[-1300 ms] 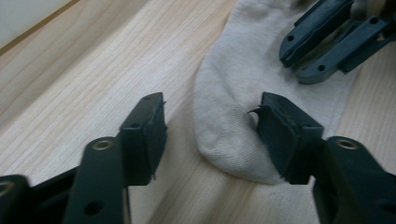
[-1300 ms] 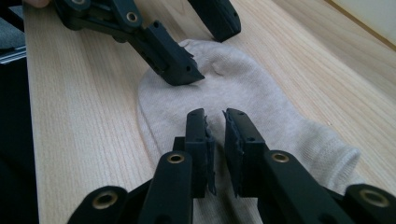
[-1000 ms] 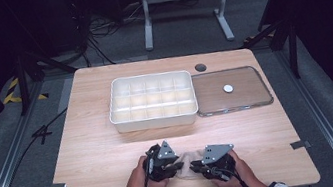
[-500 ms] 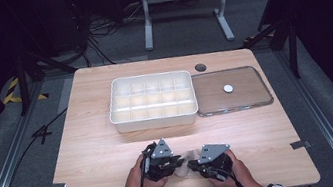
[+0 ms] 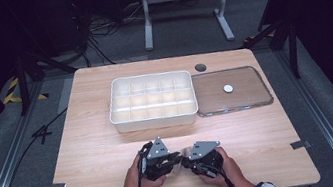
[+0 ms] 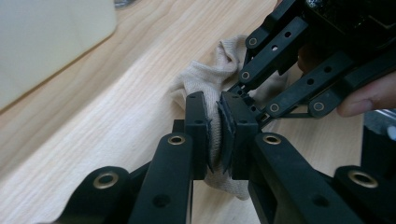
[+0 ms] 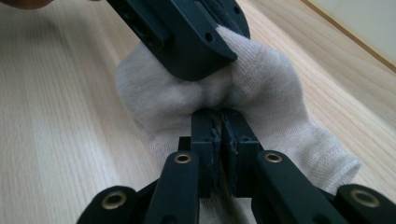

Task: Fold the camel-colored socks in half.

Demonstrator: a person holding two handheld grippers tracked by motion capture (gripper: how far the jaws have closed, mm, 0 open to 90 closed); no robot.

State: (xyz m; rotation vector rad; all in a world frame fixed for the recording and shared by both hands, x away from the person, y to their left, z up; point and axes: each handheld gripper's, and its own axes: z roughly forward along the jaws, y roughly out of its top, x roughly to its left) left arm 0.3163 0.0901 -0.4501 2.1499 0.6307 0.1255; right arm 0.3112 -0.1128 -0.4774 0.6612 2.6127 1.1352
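both claws are clamped on a beige sock (image 7: 280, 112) just in front of the white divider tray (image 5: 151, 101): left gripper (image 6: 218, 126), right gripper (image 7: 219, 135). looks soft, light and floppy, so pinching bunched fabric seems best.

White divided tray (image 5: 152, 101) on wooden table (image 5: 89, 161); clear lid (image 5: 231, 90) beside it.

Our wooden bench (image 5: 91, 176)
On it we've a white divided tray (image 5: 151, 101), clear lid (image 5: 232, 90) just beside, & a beige sock (image 7: 261, 93) near the front edge.
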